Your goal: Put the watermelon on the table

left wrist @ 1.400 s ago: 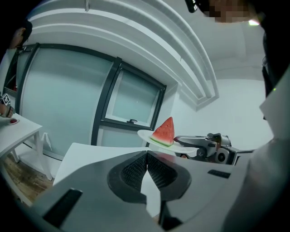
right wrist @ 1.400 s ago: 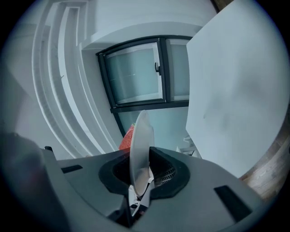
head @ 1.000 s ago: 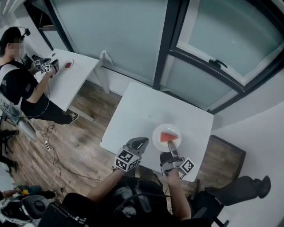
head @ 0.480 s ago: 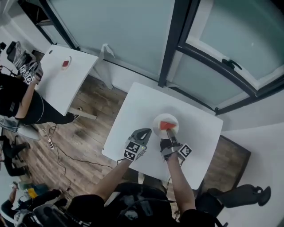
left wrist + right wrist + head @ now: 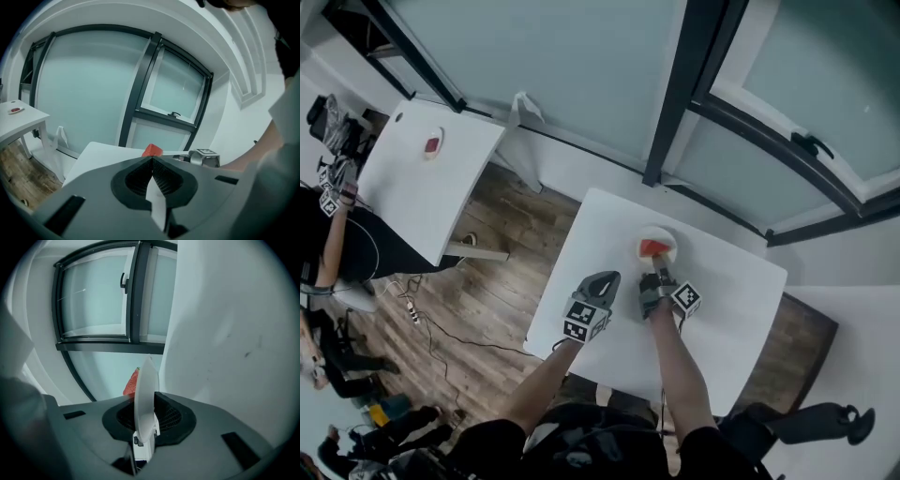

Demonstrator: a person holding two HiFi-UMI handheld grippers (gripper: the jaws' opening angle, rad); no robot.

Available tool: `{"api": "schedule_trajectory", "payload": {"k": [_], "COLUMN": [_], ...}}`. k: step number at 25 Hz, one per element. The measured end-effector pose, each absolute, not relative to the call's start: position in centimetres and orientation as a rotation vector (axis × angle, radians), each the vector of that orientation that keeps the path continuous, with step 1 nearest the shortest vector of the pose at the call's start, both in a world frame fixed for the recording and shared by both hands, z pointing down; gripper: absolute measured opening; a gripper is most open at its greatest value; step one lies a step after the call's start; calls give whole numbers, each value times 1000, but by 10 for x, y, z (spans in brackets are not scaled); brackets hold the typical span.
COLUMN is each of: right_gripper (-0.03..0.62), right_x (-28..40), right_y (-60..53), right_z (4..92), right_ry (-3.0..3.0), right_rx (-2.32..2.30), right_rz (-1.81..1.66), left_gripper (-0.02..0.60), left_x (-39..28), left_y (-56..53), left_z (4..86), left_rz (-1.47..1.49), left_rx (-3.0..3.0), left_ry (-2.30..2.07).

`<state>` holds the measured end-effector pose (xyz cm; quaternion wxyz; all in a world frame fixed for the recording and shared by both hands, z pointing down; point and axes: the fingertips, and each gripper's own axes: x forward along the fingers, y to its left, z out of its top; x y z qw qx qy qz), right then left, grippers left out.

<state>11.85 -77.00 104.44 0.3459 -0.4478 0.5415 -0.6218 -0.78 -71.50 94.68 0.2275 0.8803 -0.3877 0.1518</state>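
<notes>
At the far left of the head view a second white table point(image 5: 398, 183) carries a small red piece point(image 5: 432, 145), and a person in black point(image 5: 333, 248) sits at its left edge. A wooden floor point(image 5: 492, 286) with a loose cable lies between it and the main white table point(image 5: 727, 314). Over the near left part of that table is the left gripper point(image 5: 604, 279). Its jaws are pressed together with nothing between them, as the left gripper view shows, and its tips are apart from everything on the table. Just to its right, the right gripper point(image 5: 659, 273) has its jaws clamped on the near rim of a white plate point(image 5: 664, 238), which the right gripper view shows edge-on between the pads. The watermelon slice point(image 5: 652, 248) lies on that plate, over the far middle of the table and just beyond the right gripper's tips. Whether the plate rests on the tabletop or is held just above it cannot be made out. A dark-framed frosted window point(image 5: 581, 75) stands beyond the table.
</notes>
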Motion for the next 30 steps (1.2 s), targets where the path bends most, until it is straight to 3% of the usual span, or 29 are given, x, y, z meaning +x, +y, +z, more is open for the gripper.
{"api": "schedule_trajectory", "payload": {"k": [12,16,19,22,23,28,30], "right_gripper": [60,90,174,311,319,318,254], "right_x": [114,113,113,109,108,111,115], "right_y": [-843,-841,-836,-823,-814,-756,-725], "right_z": [1084,1091,1089,1084,1082,1059,1026], "right_ry": [1241,1219,1304,1376,1402,1660,1860], "right_rx": [-1260,-1446,-1617,-1691,-1699,-1672,-1675], "right_rz": [-1781,-1923,-2017,-2110,-2128,-2062,-1904], "left_gripper": [5,5,5,6,5,6,5], "left_x": [-50,-48,-41,-32,-30,-19,-16], "left_y": [-697,-697,-693,-689,-688,-678,-668], "left_z": [935,926,921,915,912,891,881], "left_rz": [347,343,339,332,329,337,327], "left_rx": [2345,2351,2351,2356,2359,2409,2427], "left_ry": [-1069,-1058,-1045,-1030,-1024,-983,-966]}}
